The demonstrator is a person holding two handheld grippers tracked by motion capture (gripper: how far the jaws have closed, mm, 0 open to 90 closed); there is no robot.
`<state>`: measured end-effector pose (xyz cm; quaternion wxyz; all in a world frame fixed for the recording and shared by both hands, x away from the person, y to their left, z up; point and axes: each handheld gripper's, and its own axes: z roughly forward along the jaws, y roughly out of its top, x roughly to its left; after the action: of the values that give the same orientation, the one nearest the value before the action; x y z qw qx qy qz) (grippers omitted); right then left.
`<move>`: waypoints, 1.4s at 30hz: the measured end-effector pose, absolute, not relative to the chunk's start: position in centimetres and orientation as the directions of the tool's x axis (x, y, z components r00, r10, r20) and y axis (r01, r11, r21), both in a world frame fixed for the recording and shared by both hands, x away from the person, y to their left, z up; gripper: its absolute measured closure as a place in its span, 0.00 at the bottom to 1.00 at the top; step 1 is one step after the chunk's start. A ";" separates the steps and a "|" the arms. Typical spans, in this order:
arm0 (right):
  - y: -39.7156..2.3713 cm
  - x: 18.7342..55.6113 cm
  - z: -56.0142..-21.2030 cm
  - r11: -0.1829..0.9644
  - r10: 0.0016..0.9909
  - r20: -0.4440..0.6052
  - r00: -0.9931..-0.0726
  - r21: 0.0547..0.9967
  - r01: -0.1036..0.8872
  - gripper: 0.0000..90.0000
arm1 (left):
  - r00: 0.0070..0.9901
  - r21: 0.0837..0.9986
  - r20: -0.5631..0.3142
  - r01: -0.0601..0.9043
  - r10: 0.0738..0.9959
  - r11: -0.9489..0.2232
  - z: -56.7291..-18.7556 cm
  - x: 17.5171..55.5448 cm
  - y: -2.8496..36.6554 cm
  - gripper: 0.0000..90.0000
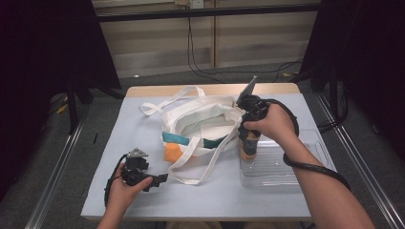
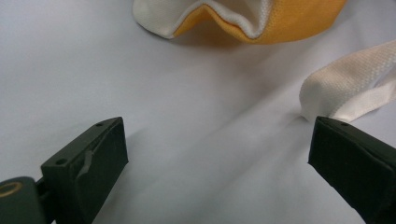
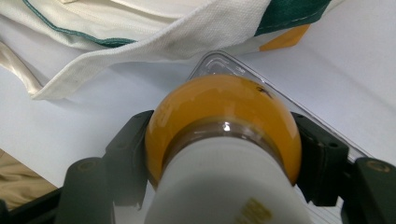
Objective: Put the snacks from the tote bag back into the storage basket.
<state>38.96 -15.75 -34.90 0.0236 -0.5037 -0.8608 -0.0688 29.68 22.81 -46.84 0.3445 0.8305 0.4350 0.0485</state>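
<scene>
A white tote bag (image 1: 205, 125) with teal and orange patches lies open at mid-table, its straps (image 1: 200, 162) trailing toward me. My right gripper (image 1: 248, 140) is shut on an orange bottle (image 3: 224, 116) with a white label, held over the clear plastic tray (image 1: 282, 167) just right of the bag. The bottle (image 1: 249, 149) points down at the tray's near-left corner (image 3: 212, 63). My left gripper (image 1: 162, 179) rests low on the table at the front left, open, jaws wide apart with bare cloth between them. Ahead of it lie the bag's orange corner (image 2: 280, 23) and a strap loop (image 2: 345, 88).
A pale grey cloth (image 1: 143, 191) covers the table. Black cables (image 1: 200, 67) run across the floor behind it. Metal rails (image 1: 52, 176) flank both sides, and dark curtains hang at the left and right.
</scene>
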 end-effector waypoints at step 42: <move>-16.4 38.4 -35.6 0.470 0.864 0.125 -0.487 0.143 0.871 0.34 | 0.606 0.618 -0.224 0.694 0.763 -0.369 -47.0 29.6 22.6 0.05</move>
<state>38.37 -16.39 -35.59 0.0175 -0.5062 -0.8572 -0.0935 29.58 22.56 -47.00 0.3476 0.8259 0.4411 0.0501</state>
